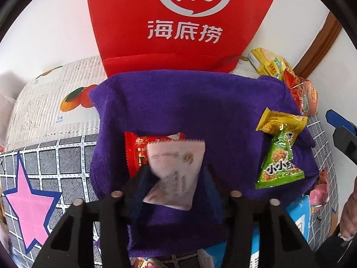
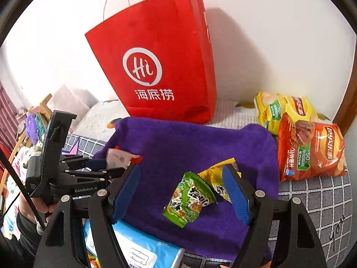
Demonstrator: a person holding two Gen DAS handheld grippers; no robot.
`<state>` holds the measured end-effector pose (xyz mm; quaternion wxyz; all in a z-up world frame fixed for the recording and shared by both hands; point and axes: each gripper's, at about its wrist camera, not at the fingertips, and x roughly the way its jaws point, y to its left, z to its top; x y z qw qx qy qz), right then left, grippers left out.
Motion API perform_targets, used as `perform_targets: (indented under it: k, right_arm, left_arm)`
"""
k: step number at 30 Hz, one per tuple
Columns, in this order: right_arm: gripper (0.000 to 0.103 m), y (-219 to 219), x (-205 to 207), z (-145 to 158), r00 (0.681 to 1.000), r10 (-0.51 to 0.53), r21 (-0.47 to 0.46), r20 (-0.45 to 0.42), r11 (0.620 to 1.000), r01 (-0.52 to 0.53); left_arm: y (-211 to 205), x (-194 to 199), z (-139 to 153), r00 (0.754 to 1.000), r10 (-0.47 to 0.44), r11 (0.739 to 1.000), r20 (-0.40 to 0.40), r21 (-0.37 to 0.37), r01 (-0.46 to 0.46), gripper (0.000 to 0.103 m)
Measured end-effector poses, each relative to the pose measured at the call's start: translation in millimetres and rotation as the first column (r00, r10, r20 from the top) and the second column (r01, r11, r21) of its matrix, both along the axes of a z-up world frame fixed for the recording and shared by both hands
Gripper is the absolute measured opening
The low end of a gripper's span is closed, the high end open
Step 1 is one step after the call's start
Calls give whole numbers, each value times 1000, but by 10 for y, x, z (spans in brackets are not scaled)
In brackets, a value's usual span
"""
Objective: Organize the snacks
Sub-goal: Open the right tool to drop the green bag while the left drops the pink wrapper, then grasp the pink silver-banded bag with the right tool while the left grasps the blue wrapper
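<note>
A purple towel lies in front of a red paper bag. My left gripper is shut on a white snack packet that partly covers a red packet. My right gripper is open around a green snack packet lying on the towel, which overlaps a yellow packet. The right gripper's tip shows at the right edge of the left wrist view.
A yellow chip bag and a red chip bag lie right of the towel by the wall. A blue tissue pack lies at the towel's near edge. A grid-patterned cover with a pink star lies under it all.
</note>
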<state>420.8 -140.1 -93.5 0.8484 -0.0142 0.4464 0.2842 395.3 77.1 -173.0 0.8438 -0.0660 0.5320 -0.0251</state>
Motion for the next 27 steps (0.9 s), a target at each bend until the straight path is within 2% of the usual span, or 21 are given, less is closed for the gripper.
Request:
perform_targets:
  k: [5, 8, 13, 18, 21, 23, 27]
  right_arm:
    - [76, 21, -33, -2, 999, -21, -22, 35, 1000, 22]
    - [76, -1, -75, 37, 996, -49, -52, 75, 997, 53]
    - [76, -209, -191, 95, 984, -133, -38, 116, 990, 139]
    - [76, -560, -372, 2, 982, -180, -54, 50, 982, 182]
    - [75, -830, -520, -84, 971, -235, -78, 31, 968, 237]
    - [71, -1015, -635, -162, 962, -273, -92, 9, 958, 273]
    - [71, -1266, -811, -308, 944, -328, -111, -33, 940, 322]
  left_arm:
    - [14, -75, 144, 999, -5, 1000, 38, 24, 4, 51]
    - [26, -116, 243, 998, -13, 1000, 62, 14, 12, 52]
    - [46, -197, 415, 994, -24, 1000, 106, -17, 26, 53]
    - [39, -294, 583, 989, -39, 998, 145, -37, 45, 54]
    - [25, -363, 681, 985, -44, 998, 166, -37, 51, 54]
    - [16, -399, 731, 983, -42, 998, 177, -37, 49, 54]
    - [29, -529, 826, 980, -35, 999, 197, -30, 41, 54]
